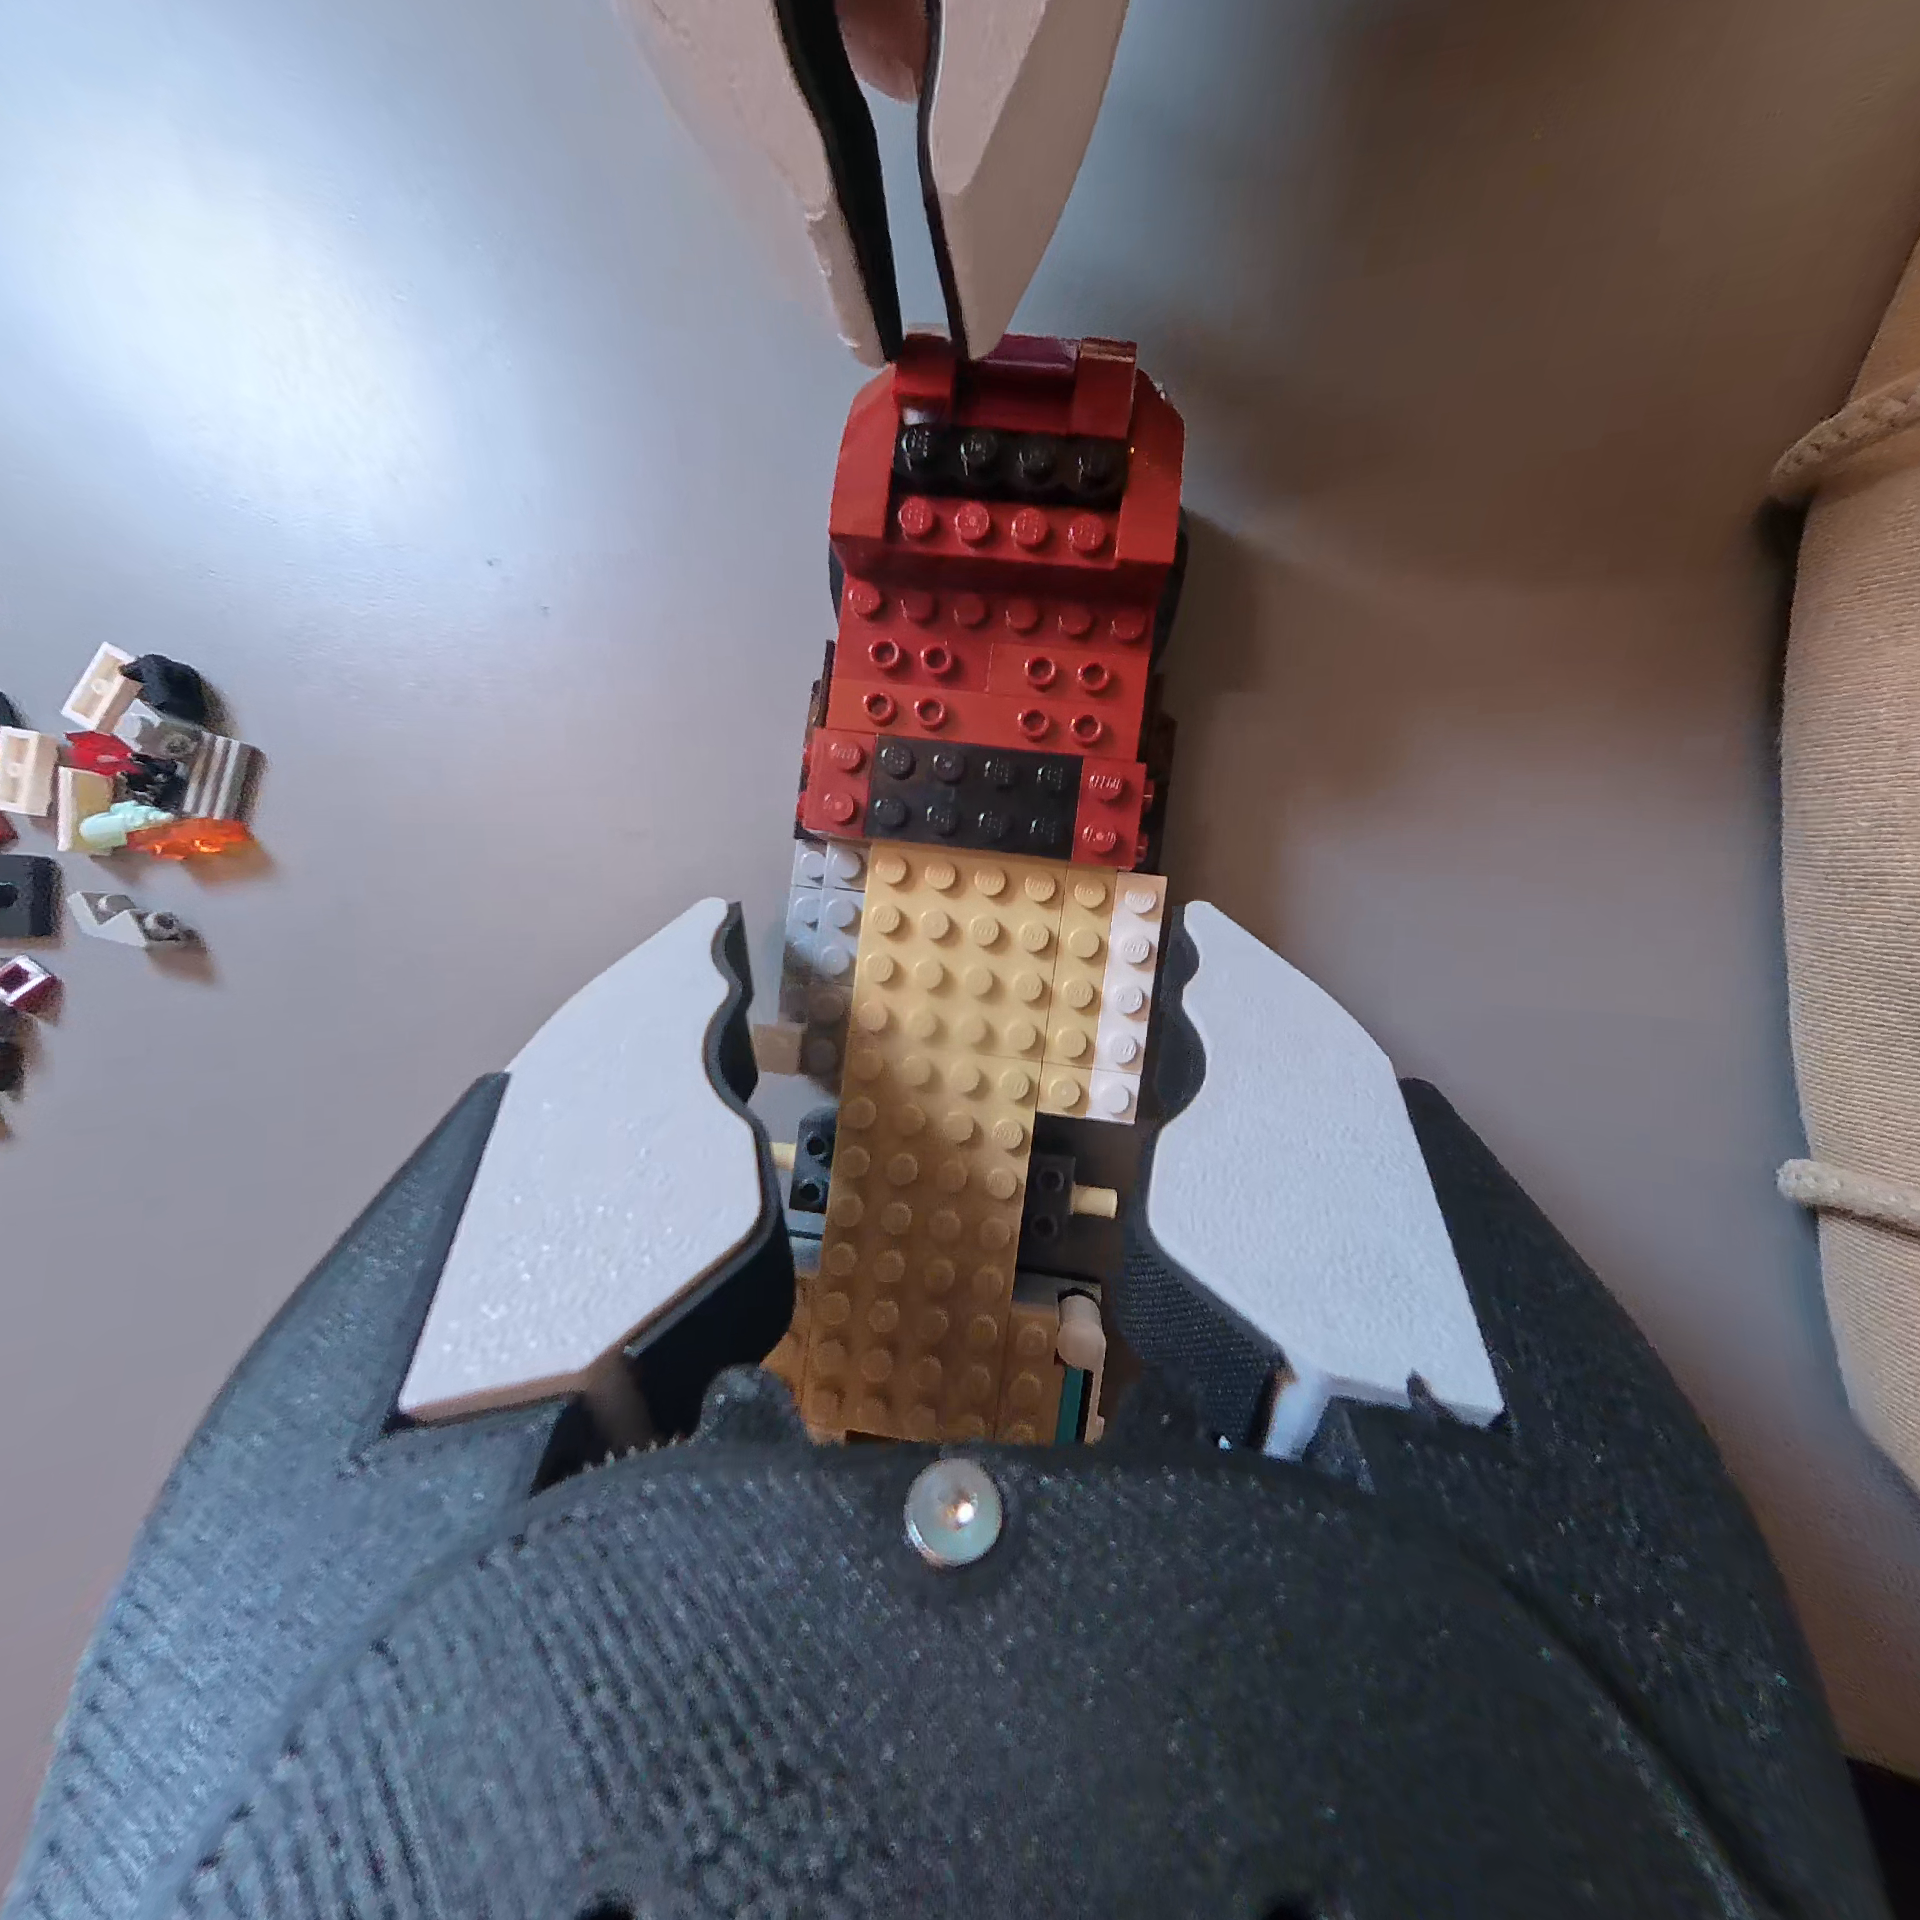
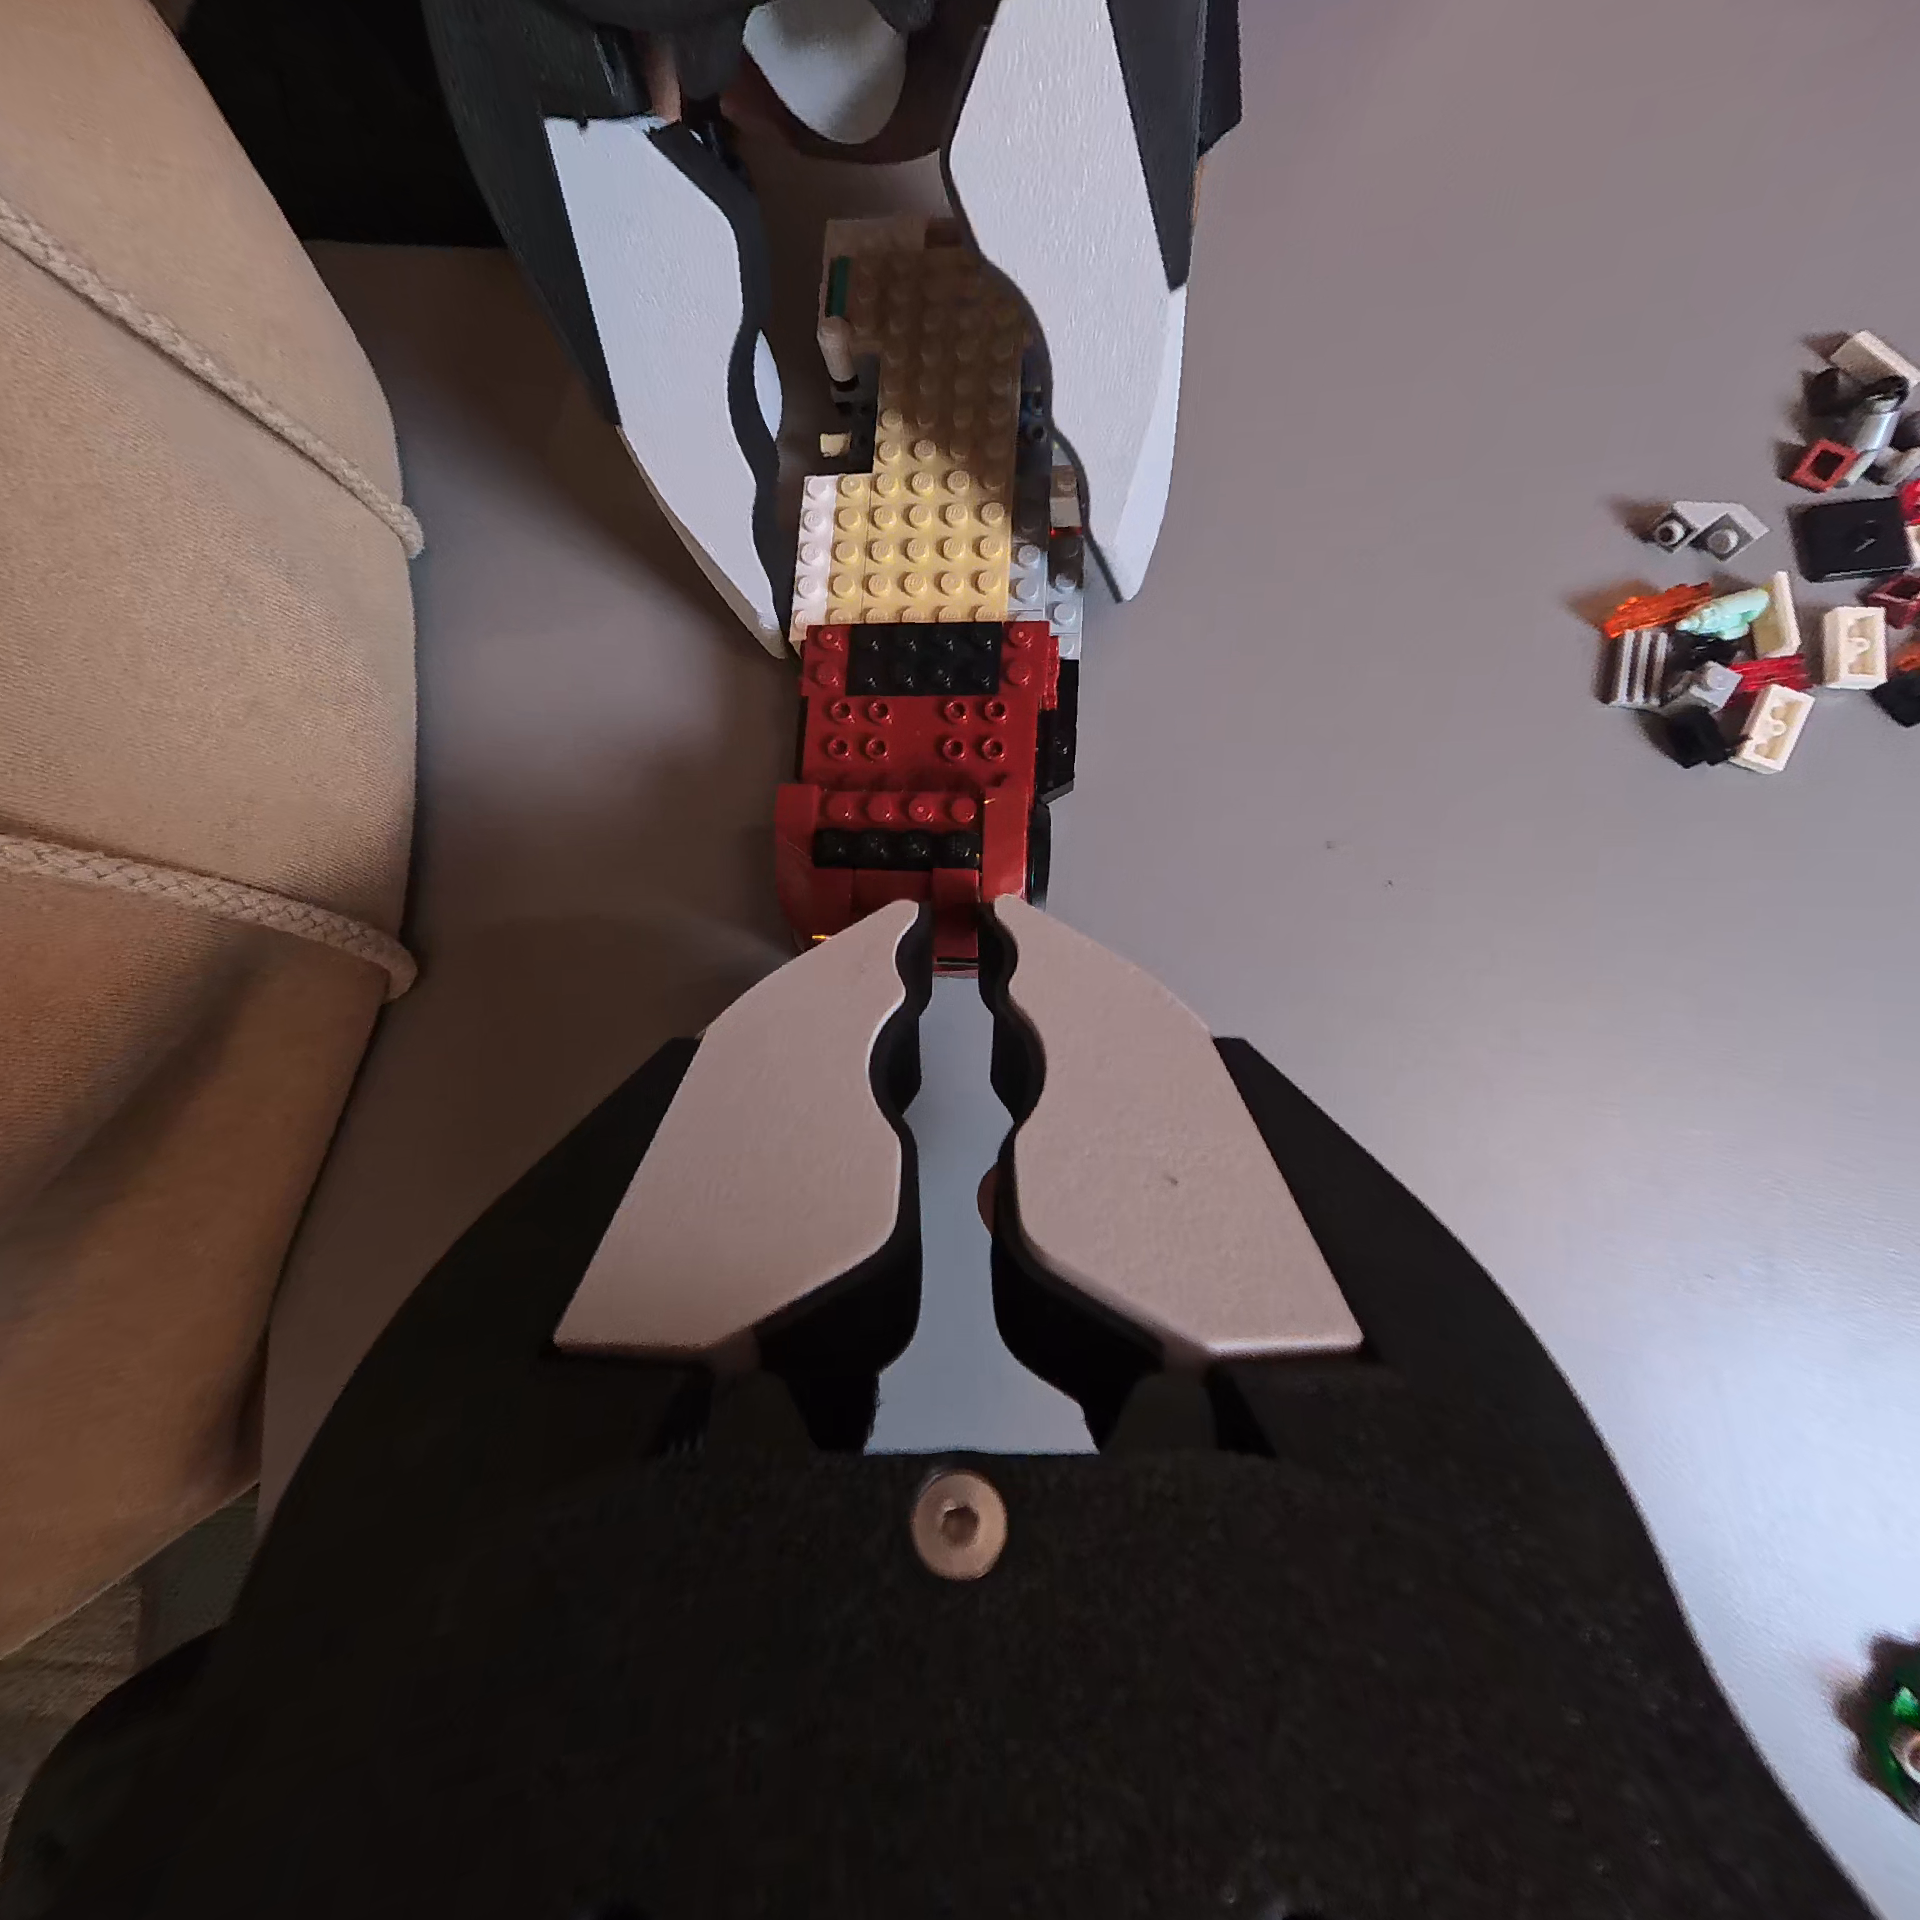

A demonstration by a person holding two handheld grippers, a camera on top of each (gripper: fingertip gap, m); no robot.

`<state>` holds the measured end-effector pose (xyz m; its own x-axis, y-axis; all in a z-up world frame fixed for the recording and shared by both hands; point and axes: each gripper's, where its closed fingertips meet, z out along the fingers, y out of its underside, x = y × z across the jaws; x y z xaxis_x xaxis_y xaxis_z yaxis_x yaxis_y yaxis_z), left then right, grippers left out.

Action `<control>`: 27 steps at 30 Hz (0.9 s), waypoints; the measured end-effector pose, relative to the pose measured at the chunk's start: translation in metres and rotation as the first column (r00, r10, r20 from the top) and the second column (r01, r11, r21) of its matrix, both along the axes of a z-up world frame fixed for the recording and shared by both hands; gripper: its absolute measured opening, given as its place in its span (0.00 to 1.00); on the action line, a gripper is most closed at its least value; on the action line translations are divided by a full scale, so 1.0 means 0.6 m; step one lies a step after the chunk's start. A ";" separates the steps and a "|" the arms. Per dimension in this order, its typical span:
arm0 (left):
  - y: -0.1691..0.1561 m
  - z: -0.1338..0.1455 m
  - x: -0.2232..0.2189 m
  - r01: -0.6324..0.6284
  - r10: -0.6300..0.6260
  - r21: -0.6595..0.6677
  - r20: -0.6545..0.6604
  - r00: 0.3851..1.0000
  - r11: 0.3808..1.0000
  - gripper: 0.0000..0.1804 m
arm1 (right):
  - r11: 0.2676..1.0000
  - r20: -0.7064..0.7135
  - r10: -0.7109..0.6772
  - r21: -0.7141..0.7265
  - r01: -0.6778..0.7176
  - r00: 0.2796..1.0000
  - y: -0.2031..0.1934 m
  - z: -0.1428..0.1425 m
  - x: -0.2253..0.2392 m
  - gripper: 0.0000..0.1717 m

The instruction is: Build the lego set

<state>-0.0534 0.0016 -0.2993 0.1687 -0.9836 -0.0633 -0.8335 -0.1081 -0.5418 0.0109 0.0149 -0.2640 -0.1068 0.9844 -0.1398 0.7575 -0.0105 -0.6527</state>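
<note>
A brick-built vehicle (image 1: pixel 987 665) lies on the grey table (image 1: pixel 416 416); its front is dark red and black, its back tan. My left gripper (image 1: pixel 961 935) is open and straddles the tan back. Its right pad (image 1: pixel 1179 987) lies against the white side bricks, and a gap shows between its left pad and the grey bricks. My right gripper (image 2: pixel 956 920) is shut on a small dark red brick (image 2: pixel 956 940) at the vehicle's front edge (image 2: pixel 925 727). In the left wrist view the right gripper (image 1: pixel 925 343) pinches that brick (image 1: pixel 925 379) from the far side.
A pile of small loose pieces (image 1: pixel 135 790) lies on the table to the left; it also shows at the right of the right wrist view (image 2: pixel 1766 623). A beige cushion with cord trim (image 2: pixel 156 623) borders the table. A green piece (image 2: pixel 1901 1725) lies at the lower right. The tips of one gripper are about 8 cm away from the tips of the other. My right tips are roughly 20 cm from the green piece (image 2: pixel 1901 1725).
</note>
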 end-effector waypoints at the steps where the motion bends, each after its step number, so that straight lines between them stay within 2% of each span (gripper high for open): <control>1: -0.001 0.001 0.002 0.003 -0.003 -0.002 0.005 1.000 1.000 0.42 | 1.000 0.003 0.002 -0.005 -0.002 1.000 0.000 0.000 0.001 0.05; 5: -0.001 -0.001 0.006 0.016 -0.016 0.003 -0.010 1.000 1.000 0.42 | 1.000 0.015 0.012 -0.017 -0.011 1.000 0.000 -0.002 0.001 0.05; 8: -0.005 -0.004 0.009 0.032 -0.032 -0.005 -0.018 0.999 0.999 0.38 | 1.000 0.025 0.022 -0.022 -0.021 0.999 -0.002 -0.003 0.001 0.05; 27: -0.007 -0.004 0.008 0.022 -0.022 -0.011 -0.025 0.999 1.000 0.38 | 0.992 -0.016 -0.026 -0.121 0.023 1.000 -0.006 -0.002 -0.003 0.06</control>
<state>-0.0485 -0.0025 -0.3020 0.1455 -0.9877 -0.0570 -0.8490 -0.0950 -0.5198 0.0089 0.0113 -0.2652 -0.0864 0.9629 -0.2558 0.7444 -0.1082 -0.6589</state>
